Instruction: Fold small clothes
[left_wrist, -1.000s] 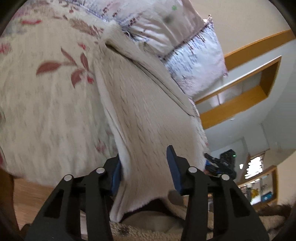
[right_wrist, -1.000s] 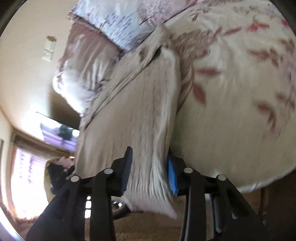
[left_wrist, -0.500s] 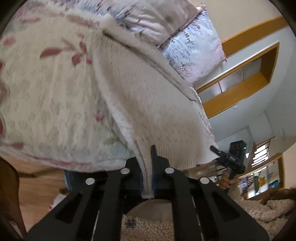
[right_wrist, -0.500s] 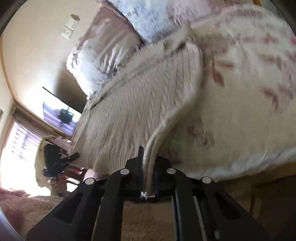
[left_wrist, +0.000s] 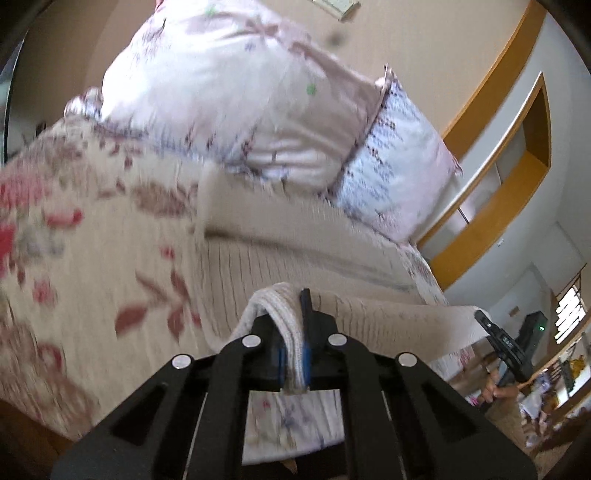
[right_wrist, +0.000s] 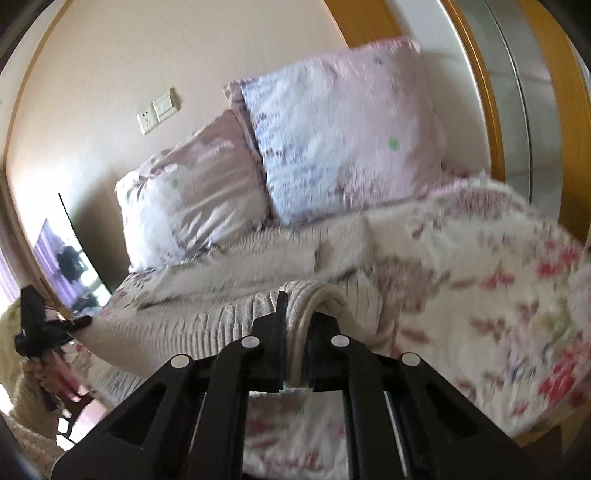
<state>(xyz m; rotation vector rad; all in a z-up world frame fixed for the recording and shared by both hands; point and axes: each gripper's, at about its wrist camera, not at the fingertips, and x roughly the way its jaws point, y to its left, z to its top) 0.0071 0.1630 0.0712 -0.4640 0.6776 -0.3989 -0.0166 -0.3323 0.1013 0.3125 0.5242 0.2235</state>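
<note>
A cream cable-knit sweater (left_wrist: 295, 258) lies spread on a floral bedspread (left_wrist: 92, 240), its far end toward the pillows. My left gripper (left_wrist: 293, 332) is shut on the sweater's near hem corner, lifted and folded over toward the far end. My right gripper (right_wrist: 297, 332) is shut on the other hem corner of the sweater (right_wrist: 229, 317), also lifted over the garment. Each gripper shows at the edge of the other's view, the right gripper (left_wrist: 506, 347) and the left gripper (right_wrist: 40, 325).
Two pink-and-white floral pillows (left_wrist: 240, 92) lean against the beige wall at the head of the bed, also in the right wrist view (right_wrist: 332, 129). A wooden door frame (left_wrist: 517, 166) stands at the right. A wall socket (right_wrist: 157, 112) and a TV (right_wrist: 66, 266) are to the left.
Both grippers closed on the sweater's hem corners, then lifted them and carried them forward over the garment toward the pillows.
</note>
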